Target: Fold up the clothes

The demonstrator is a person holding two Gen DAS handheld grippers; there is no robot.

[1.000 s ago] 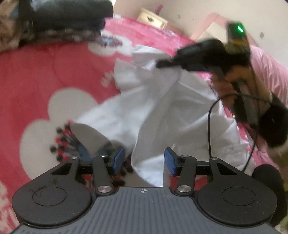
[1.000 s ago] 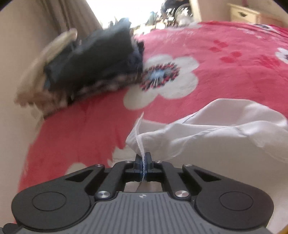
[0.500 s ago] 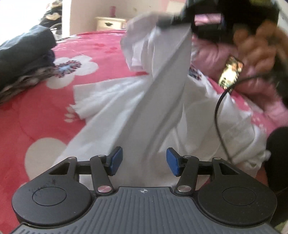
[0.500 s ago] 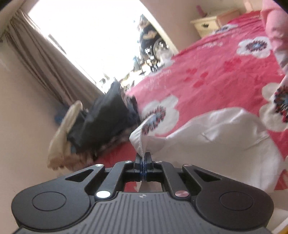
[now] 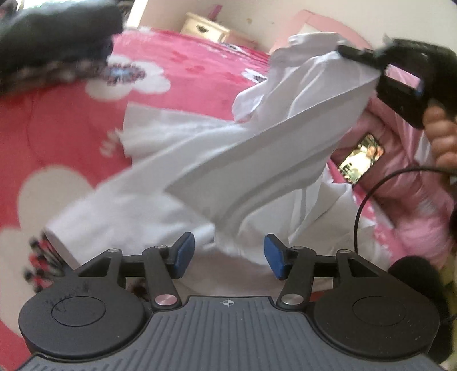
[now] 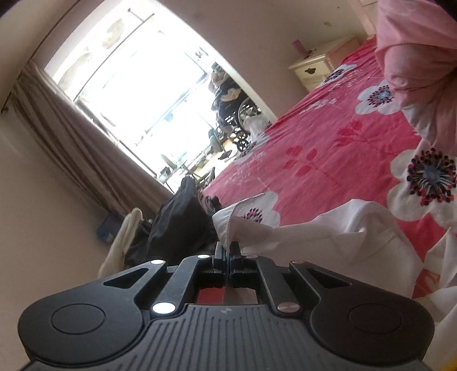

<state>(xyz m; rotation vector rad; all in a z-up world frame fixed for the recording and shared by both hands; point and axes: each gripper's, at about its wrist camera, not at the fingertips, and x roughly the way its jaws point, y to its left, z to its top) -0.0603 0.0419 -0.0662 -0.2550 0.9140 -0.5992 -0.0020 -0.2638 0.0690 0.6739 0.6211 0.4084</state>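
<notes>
Right gripper (image 6: 228, 250) clamped on the hem of a white garment (image 6: 328, 242), cloth trailing right over a red floral bedspread (image 6: 328, 142), dark clothes pile (image 6: 180, 225) behind, bright window (image 6: 137, 94), cream nightstand (image 6: 311, 68)

Shirt (image 5: 228, 159) spreads across the bed (image 5: 71, 134), one end lifted up right; folded pile (image 5: 54, 42) sits far left, nightstand (image 5: 204, 27) behind the bed

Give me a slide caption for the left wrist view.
Right gripper lifts white shirt above red floral bedspread; open left gripper waits below.
</notes>
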